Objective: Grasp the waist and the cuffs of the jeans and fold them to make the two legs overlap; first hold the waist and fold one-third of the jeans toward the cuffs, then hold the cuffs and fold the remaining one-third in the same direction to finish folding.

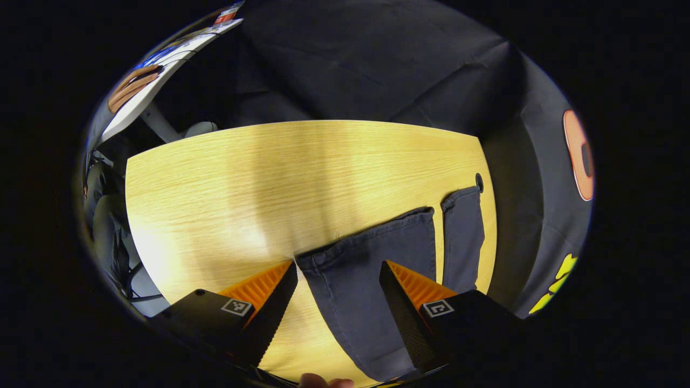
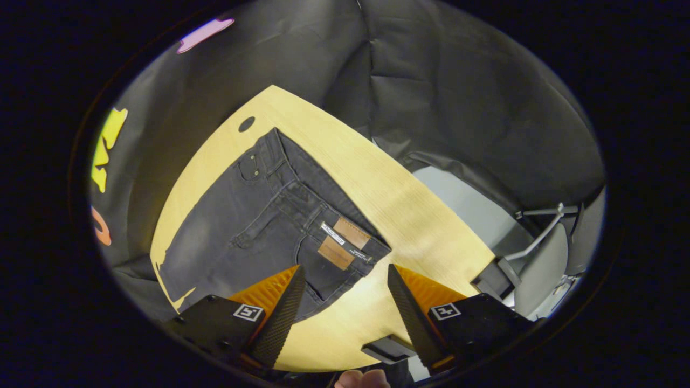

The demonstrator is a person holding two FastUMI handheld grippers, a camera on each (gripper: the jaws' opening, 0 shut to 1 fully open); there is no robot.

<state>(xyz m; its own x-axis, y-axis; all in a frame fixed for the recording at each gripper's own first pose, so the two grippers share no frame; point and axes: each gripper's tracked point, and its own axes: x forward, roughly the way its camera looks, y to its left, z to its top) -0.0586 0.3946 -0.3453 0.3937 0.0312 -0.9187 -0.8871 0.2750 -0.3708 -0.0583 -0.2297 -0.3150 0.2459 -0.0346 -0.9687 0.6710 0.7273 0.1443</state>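
Dark charcoal, faded denim jeans (image 2: 259, 226) are seen on a pale yellow wood-grain table (image 2: 377, 188). Two tan leather patches (image 2: 343, 242) with white labels are borne at the waistband, toward four o'clock of the jeans.

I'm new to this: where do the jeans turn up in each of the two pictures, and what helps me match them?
Left gripper view: the jeans lie lower right of centre, the two leg cuffs pointing up, one leg running between the left tool fingers.
Right gripper view: the jeans lie left of centre, waist with its patch just ahead of the right tool.
Shared landmark: the dark round hole in the table.
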